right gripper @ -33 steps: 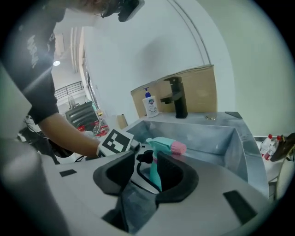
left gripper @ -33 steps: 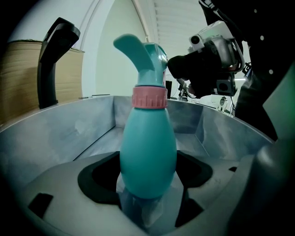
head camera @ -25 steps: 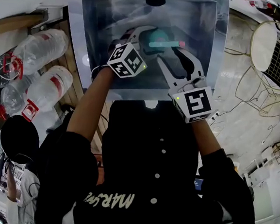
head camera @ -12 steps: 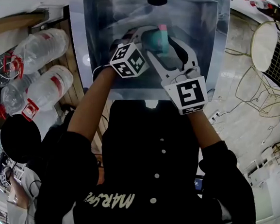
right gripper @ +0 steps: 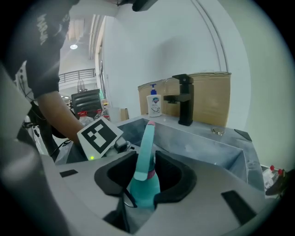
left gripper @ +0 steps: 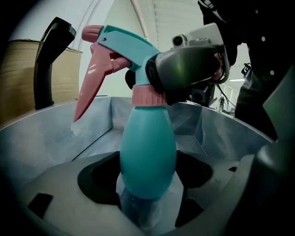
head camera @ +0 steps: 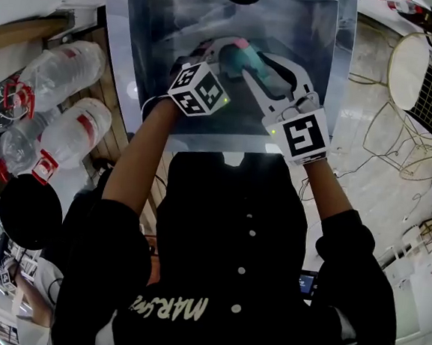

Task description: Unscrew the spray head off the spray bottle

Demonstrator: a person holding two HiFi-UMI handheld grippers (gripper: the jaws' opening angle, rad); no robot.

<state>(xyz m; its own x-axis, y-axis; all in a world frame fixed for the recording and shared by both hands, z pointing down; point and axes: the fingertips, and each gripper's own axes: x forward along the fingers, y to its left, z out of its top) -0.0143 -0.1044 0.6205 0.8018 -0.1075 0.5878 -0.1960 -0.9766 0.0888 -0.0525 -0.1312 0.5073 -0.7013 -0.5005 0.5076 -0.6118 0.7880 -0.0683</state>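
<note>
- person's black shirt point(head camera: 230, 267), nearest the head camera; both sleeves reach forward over the sink point(head camera: 317, 42).
- left gripper point(left gripper: 147, 182): clenched on the lower body of the spray bottle point(left gripper: 148, 152) and holding it upright above the sink floor; same place as a second ago.
- right gripper point(right gripper: 147, 177): jaws have just been closing, now clamped on the spray head point(left gripper: 124, 44) just above the pink collar point(left gripper: 147, 96). its marker cube point(head camera: 302, 134) sits higher in the head view than a second ago and is rolled to a new angle.
- spray head: teal, with a pink trigger point(left gripper: 90, 90). a second ago its nozzle pointed to the right in the head view, half a second ago straight up the picture, now up and to the left; it sits on the collar.
- sink: grey metal basin, around and below both grippers.
- black faucet point(right gripper: 184, 99), on the far rim, unchanged.
- soap dispenser point(right gripper: 154, 103) and cardboard sheet point(right gripper: 207, 97), behind the faucet.
- large water bottles point(head camera: 63, 72), on the floor left of the sink; wire stool point(head camera: 416, 80), to the right.
</note>
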